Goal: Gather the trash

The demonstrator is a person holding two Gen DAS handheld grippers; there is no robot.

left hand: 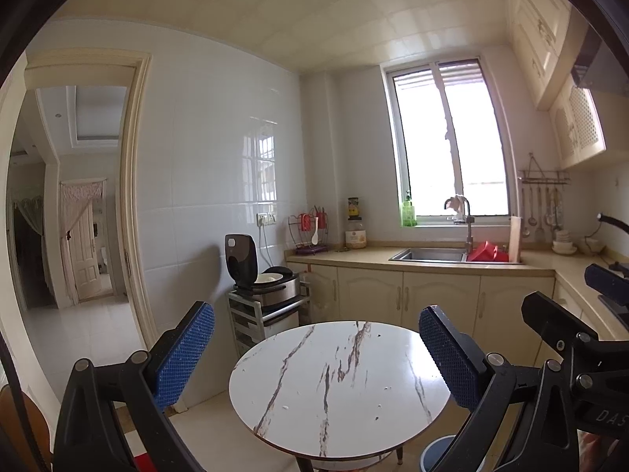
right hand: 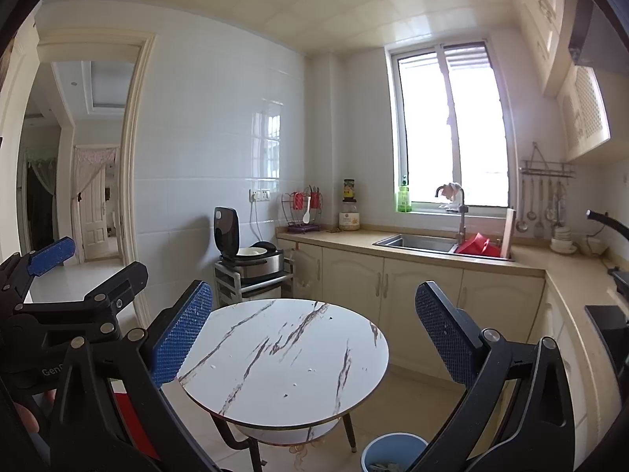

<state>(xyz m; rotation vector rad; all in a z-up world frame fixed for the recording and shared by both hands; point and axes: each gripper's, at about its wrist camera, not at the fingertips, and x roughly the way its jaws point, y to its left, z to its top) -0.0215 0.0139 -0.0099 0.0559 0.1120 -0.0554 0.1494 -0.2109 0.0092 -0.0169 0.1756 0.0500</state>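
A round white marble-pattern table stands in front of me; it also shows in the right wrist view. Only a few tiny crumbs lie on its top. A blue trash bin stands on the floor at the table's right, with some trash in it; its rim shows in the left wrist view. My left gripper is open and empty above the table. My right gripper is open and empty above the table. The left gripper shows at the far left of the right wrist view.
A kitchen counter with a sink runs along the back and right walls. A rice cooker sits on a small rack behind the table. A doorway opens at the left. A red object lies low at the left.
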